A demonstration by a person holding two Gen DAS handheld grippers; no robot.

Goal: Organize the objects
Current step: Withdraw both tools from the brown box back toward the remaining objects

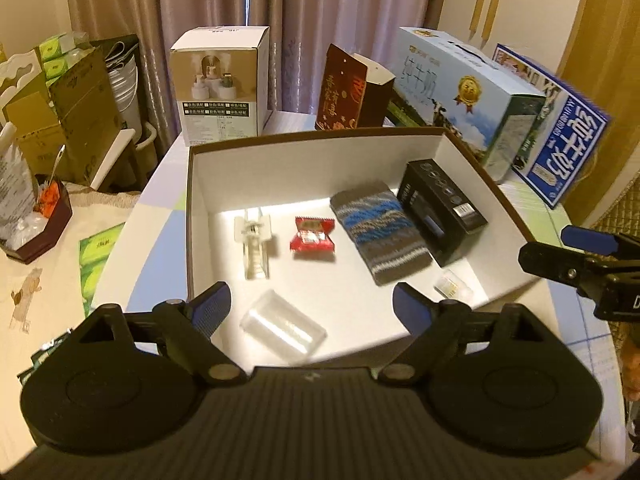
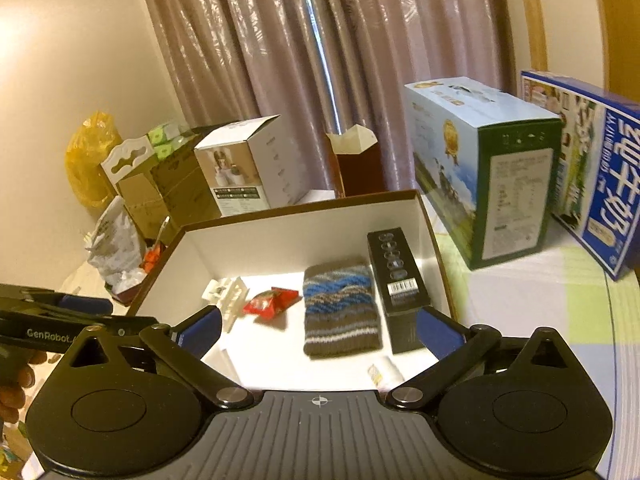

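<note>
I see both my left gripper (image 1: 310, 308) and right gripper (image 2: 318, 328) released, empty; six items already lie in the box (image 1: 320, 142), so probably nearly done.

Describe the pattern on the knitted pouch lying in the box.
The knitted pouch is brown-grey with wavy blue and pale bands, plus a white stripe near one end; it shows best in the left wrist view.

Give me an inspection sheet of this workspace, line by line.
Surface: table with pastel checked cover.
Job's things: open tray box holds clear clip, red snack packet, knitted pouch, black box, clear case, small clear plug.
Clutter: milk cartons, product boxes behind.
Grippers: left gripper open, empty; right gripper open, empty.
Cables: nothing seen.
Surroundings: curtains.
</note>
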